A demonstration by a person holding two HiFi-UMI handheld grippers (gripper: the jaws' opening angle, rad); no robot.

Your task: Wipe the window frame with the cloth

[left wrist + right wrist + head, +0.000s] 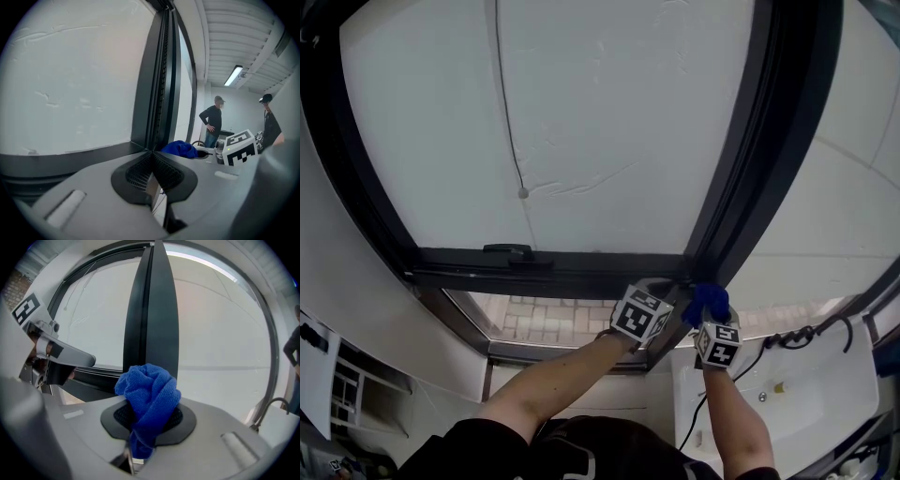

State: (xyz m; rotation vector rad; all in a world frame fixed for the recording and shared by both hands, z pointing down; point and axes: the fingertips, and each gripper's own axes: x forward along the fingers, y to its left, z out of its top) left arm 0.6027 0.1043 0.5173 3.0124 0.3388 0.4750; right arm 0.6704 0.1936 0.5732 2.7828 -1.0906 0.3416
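**Right gripper pinching cloth at frame corner, left gripper shut empty beside it**

Right gripper (147, 425): jaws clamped on the blue cloth (149, 392). The cloth bunches up past the tips, with a tail hanging down between the pads. Straight ahead of those tips is the black vertical post of the window frame (154, 310). In the head view the cloth sits at the foot of that post, where it meets the horizontal bar (544, 264). It looks like it is touching, but I cannot confirm.

Left gripper (152, 164): jaw tips pressed together, nothing between them. It sits just left of the right gripper, aimed at the same corner, with the cloth just right of its tips.

A window handle (508, 250) is on the bar, well left of both grippers. Below the right gripper is a white sink (825, 394). 2 people (213, 121) stand in the room beyond the left gripper.
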